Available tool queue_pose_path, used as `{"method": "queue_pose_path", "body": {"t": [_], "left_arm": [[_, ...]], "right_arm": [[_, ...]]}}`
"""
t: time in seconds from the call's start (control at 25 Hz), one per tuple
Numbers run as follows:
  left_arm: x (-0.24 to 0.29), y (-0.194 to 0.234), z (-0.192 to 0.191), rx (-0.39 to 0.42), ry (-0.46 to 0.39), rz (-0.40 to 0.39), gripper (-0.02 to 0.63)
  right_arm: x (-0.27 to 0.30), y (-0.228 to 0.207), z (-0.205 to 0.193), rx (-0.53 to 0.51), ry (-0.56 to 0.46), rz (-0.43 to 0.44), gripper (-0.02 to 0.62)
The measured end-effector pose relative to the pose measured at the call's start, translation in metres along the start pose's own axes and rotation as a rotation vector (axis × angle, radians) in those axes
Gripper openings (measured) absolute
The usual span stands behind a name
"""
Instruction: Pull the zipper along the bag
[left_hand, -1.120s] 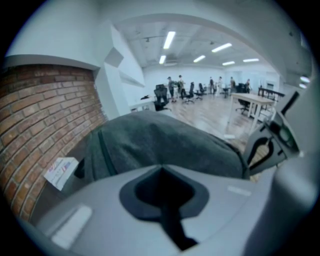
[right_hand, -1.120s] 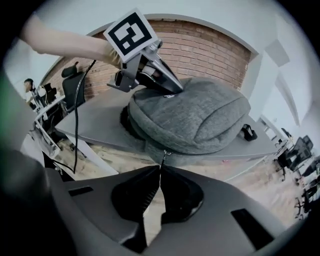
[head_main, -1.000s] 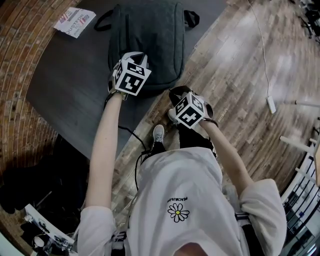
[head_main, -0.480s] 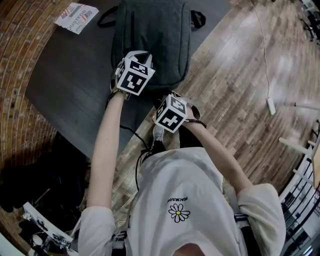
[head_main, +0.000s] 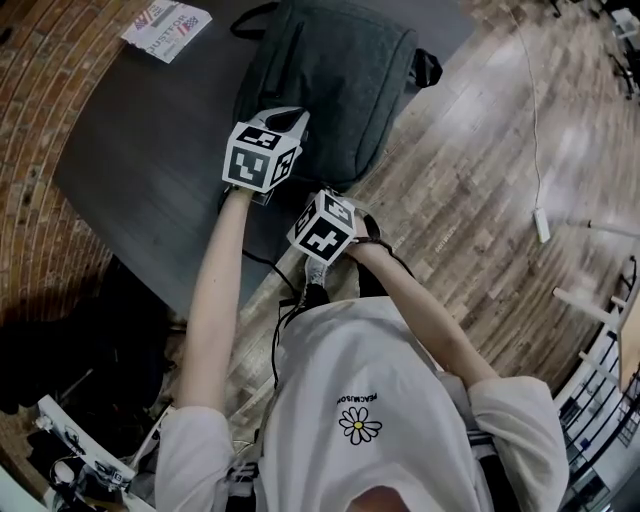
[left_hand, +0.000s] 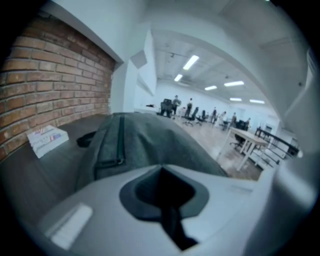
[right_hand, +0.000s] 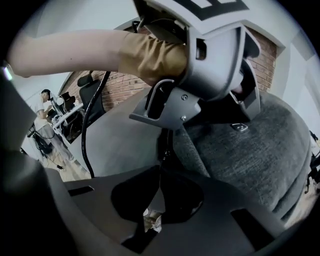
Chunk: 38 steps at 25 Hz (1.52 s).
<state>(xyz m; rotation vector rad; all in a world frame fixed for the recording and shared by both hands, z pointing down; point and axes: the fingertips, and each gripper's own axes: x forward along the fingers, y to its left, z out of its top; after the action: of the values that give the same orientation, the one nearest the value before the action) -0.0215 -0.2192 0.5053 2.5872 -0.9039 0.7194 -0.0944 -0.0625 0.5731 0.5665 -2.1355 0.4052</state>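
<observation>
Item count: one grey bag (head_main: 335, 75), one printed leaflet (head_main: 167, 27), one dark counter (head_main: 140, 160) and two tongs, one in each of the person's hands. The bag lies flat on the counter with its near edge at the counter's edge, over the wooden floor (head_main: 480, 190). The leaflet lies well apart from it, at the counter's far left corner. The bag is the only container, and its contents are not visible. One zipper line (left_hand: 120, 140) runs along the bag's upper face in the left gripper view. The left tongs (left_hand: 164, 186) are fully together, positioned at the bag's near edge with the bag rising just beyond them. No view shows whether they pinch any fabric. The right tongs (right_hand: 159, 197) sit just beside the left tongs, at the same near edge and tilted downward. Their jaws have just been closing and stand almost together, clamped on a thin zipper pull (right_hand: 160, 172) that runs from the bag's edge down into the jaw line. A black cable (right_hand: 90, 130) hangs below the person's left arm.
</observation>
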Motion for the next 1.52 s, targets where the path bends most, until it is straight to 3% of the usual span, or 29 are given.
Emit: {"method": "queue_pose_path", "body": {"t": [0.12,0.24,0.28,0.32,0.4,0.56,0.68,0.8,1.0,1.32,1.52], "left_arm": [[-0.015,0.005,0.006,0.051,-0.013,0.013,0.0],[-0.045,0.036,0.016,0.079,-0.08,0.125,-0.002],[-0.055,0.05,0.016,0.069,-0.094,0.151,0.095],[-0.062,0.064,0.014,0.037,-0.099,0.161,0.226],[-0.072,0.087,0.002,-0.07,-0.087,0.16,0.247],[-0.075,0.107,-0.035,-0.259,-0.03,0.112,0.255],[-0.07,0.107,-0.049,-0.446,-0.052,0.026,0.228],[-0.067,0.105,-0.053,-0.51,-0.068,-0.018,0.206],[-0.065,0.1,-0.052,-0.413,-0.034,0.041,0.142],[-0.07,0.039,-0.058,-0.206,0.01,0.118,0.103],[-0.056,-0.006,-0.058,-0.184,-0.015,0.193,0.075]], "right_arm": [[0.002,0.001,-0.002,-0.009,0.006,-0.006,0.008],[0.001,0.001,-0.002,-0.012,0.0,-0.007,0.006],[0.001,0.0,-0.002,-0.013,-0.002,-0.009,0.006],[0.001,0.0,-0.002,-0.013,-0.004,-0.011,0.006],[0.001,0.0,-0.003,-0.015,-0.004,-0.015,0.006],[0.002,0.0,-0.005,-0.023,-0.004,-0.015,0.006],[0.003,-0.001,-0.005,-0.018,-0.008,-0.026,0.006],[0.004,0.0,-0.005,-0.017,-0.012,-0.033,0.006],[0.003,-0.005,-0.007,-0.005,-0.022,-0.069,0.003],[-0.03,-0.042,-0.055,0.078,0.008,-0.256,0.002],[-0.05,-0.087,-0.089,0.068,0.067,-0.39,0.002]]}}
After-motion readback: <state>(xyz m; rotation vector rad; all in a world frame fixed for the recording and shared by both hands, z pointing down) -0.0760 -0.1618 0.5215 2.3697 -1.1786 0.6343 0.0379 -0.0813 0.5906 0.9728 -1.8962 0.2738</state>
